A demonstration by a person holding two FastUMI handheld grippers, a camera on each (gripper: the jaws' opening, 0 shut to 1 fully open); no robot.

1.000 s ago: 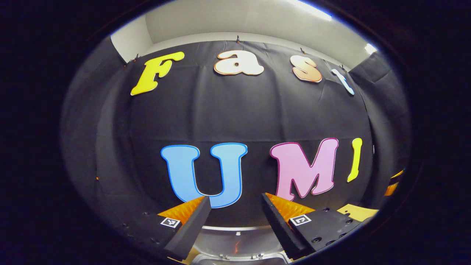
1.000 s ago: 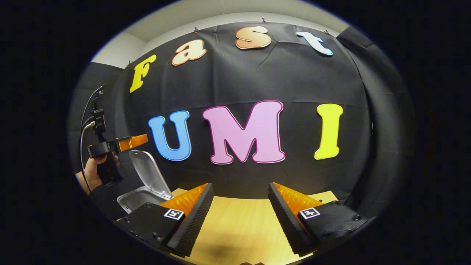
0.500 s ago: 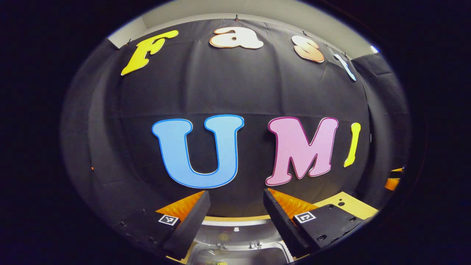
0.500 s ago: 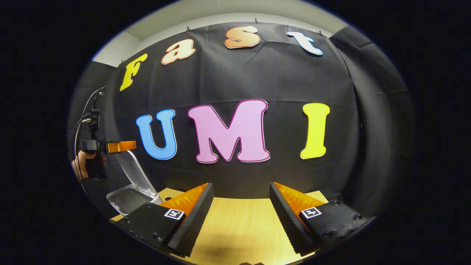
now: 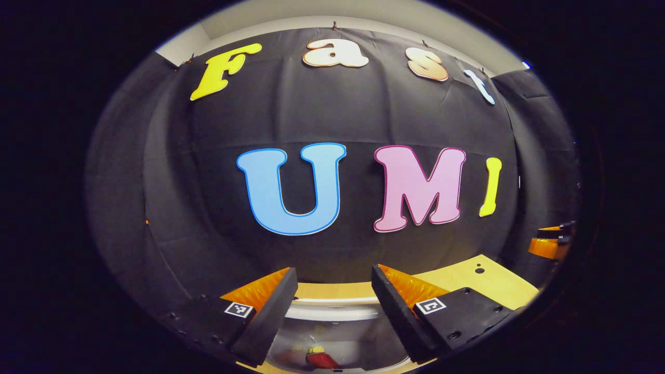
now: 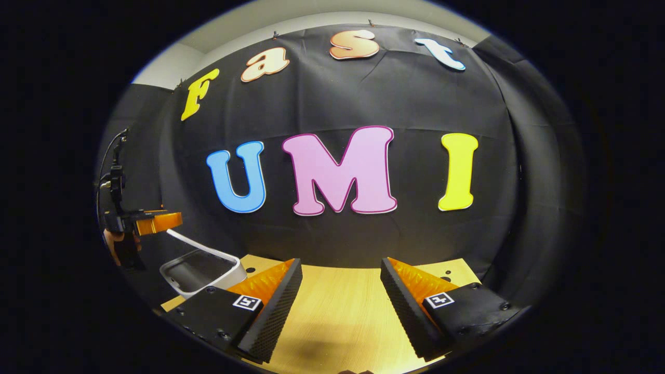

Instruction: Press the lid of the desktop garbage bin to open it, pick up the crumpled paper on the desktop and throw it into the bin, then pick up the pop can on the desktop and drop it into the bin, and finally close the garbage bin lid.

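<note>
A: Ribbed pads face each other across a wide gap on the left hand-held gripper; its fingers stand well apart and nothing is between them.

B: And the right hand-held gripper?

A: The same: fingers spread wide, gripping nothing, hanging above the bare wooden desk.

B: What lies under the left one?

A: The garbage bin, straight below the gap between its fingers. Its pale lid crosses that gap just beyond the fingertips, tilted low over the opening. Inside the bin a red pop can lies near the bottom edge of the left gripper view, with a yellowish bit at its end. I cannot make out the crumpled paper for certain.

B: How does the bin look from the right gripper view?

A: It sits at the desk's left end, grey inside with a white rim, the lid slanting up from its far edge toward the left hand-held gripper, which hovers just above it in a person's hand. I cannot tell whether gripper and lid touch.

B: And the room?

A: Black cloth wall behind the desk, pale ceiling above it.
</note>
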